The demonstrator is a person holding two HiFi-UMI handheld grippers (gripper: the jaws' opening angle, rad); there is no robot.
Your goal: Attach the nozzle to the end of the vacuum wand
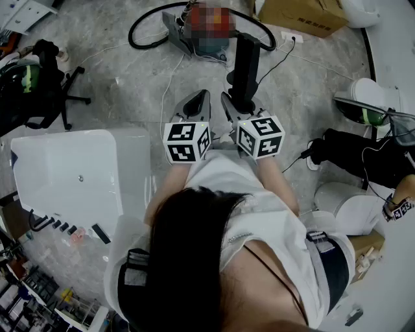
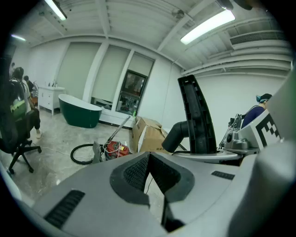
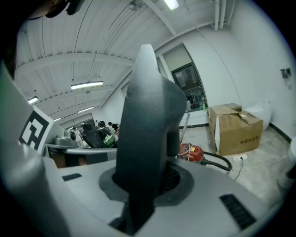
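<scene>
In the head view my right gripper (image 1: 238, 104) is shut on a black vacuum nozzle (image 1: 245, 70) that stands upright out of its jaws. The right gripper view has the nozzle (image 3: 148, 134) filling the gap between the pads. Beside it, my left gripper (image 1: 196, 102) is shut with nothing in it; in the left gripper view its jaws (image 2: 149, 172) meet, and the nozzle (image 2: 198, 115) rises just to the right. A red vacuum cleaner (image 2: 113, 149) lies on the floor ahead with a black hose (image 1: 146, 26) looped round it. A thin silver wand (image 2: 118, 129) leans up from it.
A white bathtub (image 1: 65, 170) stands at the left, with a black office chair (image 1: 35, 84) behind it. A cardboard box (image 1: 305, 16) sits beyond the vacuum. A person's dark trouser leg (image 1: 360, 155) and white shoe (image 1: 366, 104) are at the right. White cables (image 1: 165, 91) cross the grey floor.
</scene>
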